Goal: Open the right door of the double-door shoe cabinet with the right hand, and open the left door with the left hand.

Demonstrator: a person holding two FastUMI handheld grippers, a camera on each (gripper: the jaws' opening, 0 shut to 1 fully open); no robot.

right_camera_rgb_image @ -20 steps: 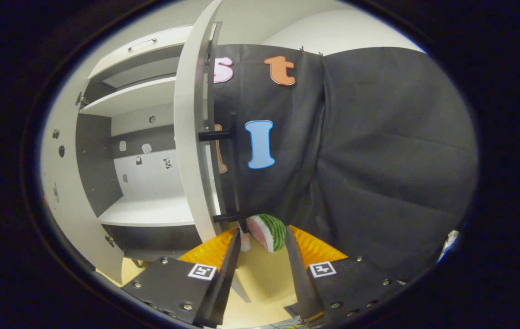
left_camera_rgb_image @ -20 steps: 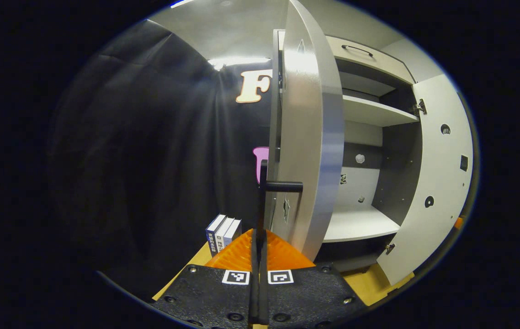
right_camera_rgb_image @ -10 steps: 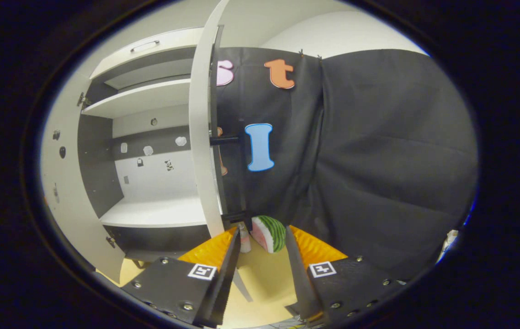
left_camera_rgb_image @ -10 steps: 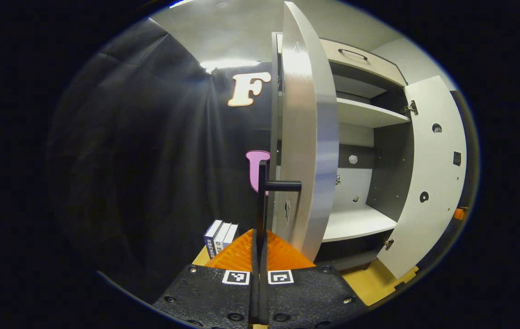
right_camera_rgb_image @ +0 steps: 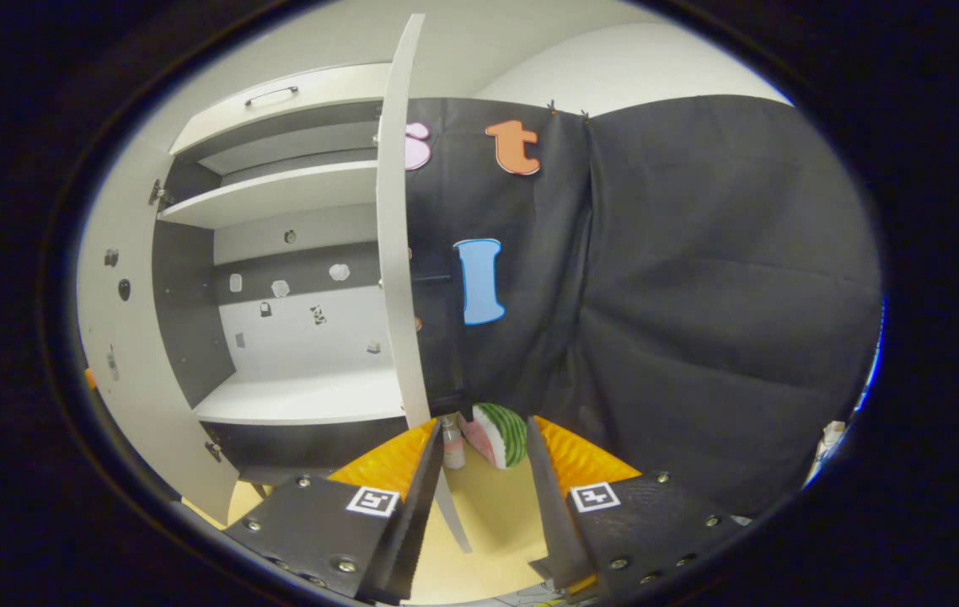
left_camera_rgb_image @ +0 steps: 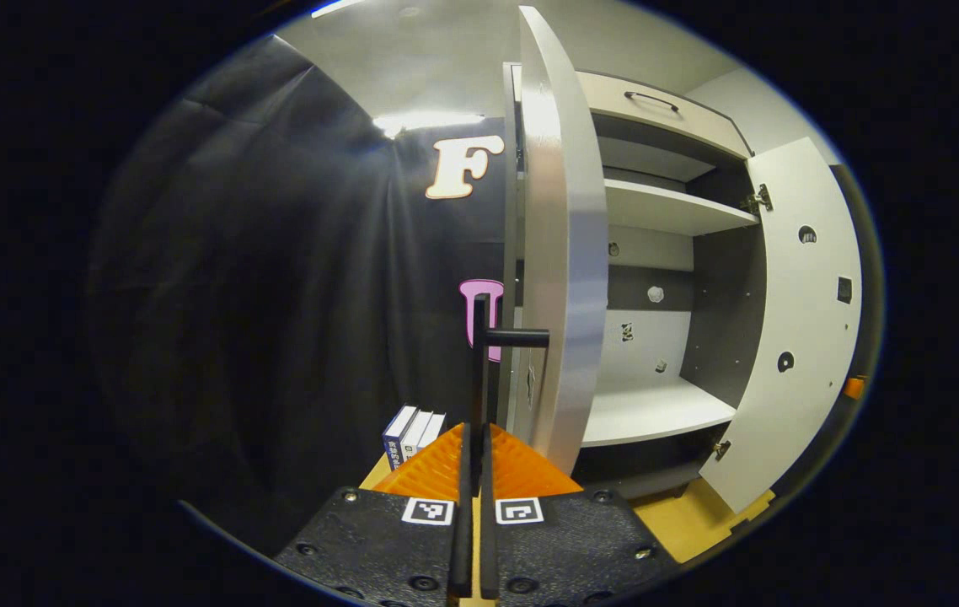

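Observation:
The pale shoe cabinet (left_camera_rgb_image: 665, 211) stands with both doors swung out and its shelves bare. In the left gripper view the left door (left_camera_rgb_image: 564, 253) is edge-on, and my left gripper (left_camera_rgb_image: 473, 434) is shut on its black bar handle (left_camera_rgb_image: 479, 354), which runs up from between the fingers. The right door (left_camera_rgb_image: 800, 295) hangs wide at the far right. In the right gripper view the right door (right_camera_rgb_image: 395, 253) is edge-on and my right gripper (right_camera_rgb_image: 484, 438) is open, holding nothing, just right of the door's lower edge. The left door (right_camera_rgb_image: 121, 337) shows at the far left.
Three books (left_camera_rgb_image: 412, 430) stand on the yellow floor left of the left door. A watermelon-slice toy (right_camera_rgb_image: 500, 434) and a small bottle (right_camera_rgb_image: 452, 443) sit beyond my right fingers. A drawer with a handle (right_camera_rgb_image: 277, 93) tops the cabinet. Black cloth walls both sides.
The right door has turned more edge-on, hiding its handle, and sits farther from my open right gripper. The left door has swung slightly wider with my left gripper on its handle.

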